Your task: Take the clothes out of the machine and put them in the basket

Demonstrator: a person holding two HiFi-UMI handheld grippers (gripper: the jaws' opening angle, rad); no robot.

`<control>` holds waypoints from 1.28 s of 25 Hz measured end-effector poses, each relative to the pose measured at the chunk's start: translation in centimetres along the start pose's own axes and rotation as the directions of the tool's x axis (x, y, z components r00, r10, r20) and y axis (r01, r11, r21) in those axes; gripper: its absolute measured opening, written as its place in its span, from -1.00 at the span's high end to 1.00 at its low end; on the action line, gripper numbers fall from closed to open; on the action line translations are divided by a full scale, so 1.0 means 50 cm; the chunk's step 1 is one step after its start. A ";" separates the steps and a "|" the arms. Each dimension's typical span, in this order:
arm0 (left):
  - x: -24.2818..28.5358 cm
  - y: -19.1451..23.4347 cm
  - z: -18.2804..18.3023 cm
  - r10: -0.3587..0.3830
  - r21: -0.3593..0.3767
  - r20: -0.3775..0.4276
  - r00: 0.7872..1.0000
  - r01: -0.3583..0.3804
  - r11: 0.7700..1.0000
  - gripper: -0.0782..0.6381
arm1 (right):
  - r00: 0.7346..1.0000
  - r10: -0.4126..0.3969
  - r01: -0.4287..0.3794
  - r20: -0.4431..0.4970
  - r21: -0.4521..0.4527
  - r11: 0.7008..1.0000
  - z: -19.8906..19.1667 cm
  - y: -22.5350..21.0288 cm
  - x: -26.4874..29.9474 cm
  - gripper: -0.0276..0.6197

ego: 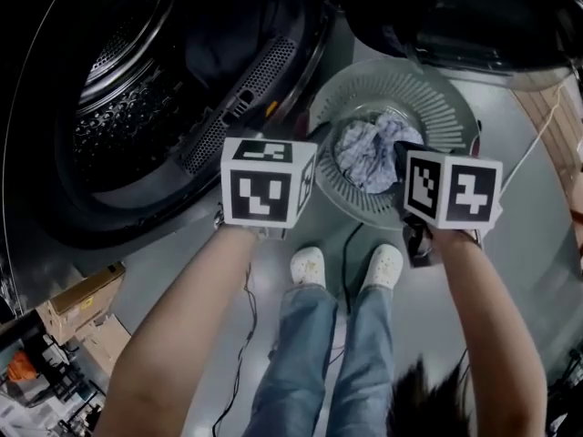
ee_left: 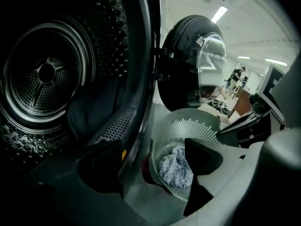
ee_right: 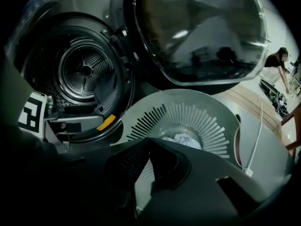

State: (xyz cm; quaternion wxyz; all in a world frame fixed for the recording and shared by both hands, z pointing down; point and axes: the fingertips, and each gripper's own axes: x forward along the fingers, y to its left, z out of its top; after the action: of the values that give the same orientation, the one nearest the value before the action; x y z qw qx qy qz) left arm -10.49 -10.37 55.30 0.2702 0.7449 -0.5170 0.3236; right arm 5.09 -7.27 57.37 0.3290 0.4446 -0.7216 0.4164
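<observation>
We hold the left tool with jaws apart and empty towards the drum, where a dark garment lies. The right tool, closed on nothing, hangs over the basket, which stands on the floor by the door, presumably to shorten the carry, with a pale cloth inside.

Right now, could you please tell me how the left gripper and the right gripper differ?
The left gripper has its jaws apart, gripping nothing; the right gripper has its jaws shut. The left gripper is nearer the machine's drum, the right gripper nearer the basket. Both point downward.
</observation>
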 end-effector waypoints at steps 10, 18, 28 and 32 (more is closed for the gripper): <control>-0.005 0.190 0.116 0.231 0.164 0.129 0.964 -0.250 0.954 -0.39 | 0.995 0.063 -0.053 0.071 -0.140 0.989 0.093 0.081 0.047 0.91; 0.027 0.326 0.180 0.352 0.209 0.196 0.915 -0.390 0.897 -0.39 | 0.992 0.098 -0.081 0.082 -0.185 0.979 0.133 0.097 0.086 0.91; 0.101 0.414 0.140 0.407 0.186 -0.040 0.912 -0.394 0.900 -0.59 | 0.995 0.071 -0.054 0.076 -0.204 0.977 0.125 0.096 0.140 0.91; 0.143 0.415 0.118 0.359 0.183 -0.111 0.927 -0.336 0.924 -0.69 | 0.995 0.052 -0.035 0.081 -0.201 0.979 0.146 0.102 0.160 0.91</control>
State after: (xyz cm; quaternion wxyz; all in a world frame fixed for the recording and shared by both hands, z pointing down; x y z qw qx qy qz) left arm -27.09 -25.60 58.36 0.1836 0.6354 -0.5927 0.4597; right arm -3.46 -15.42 59.34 0.3313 0.4109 -0.7827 0.3298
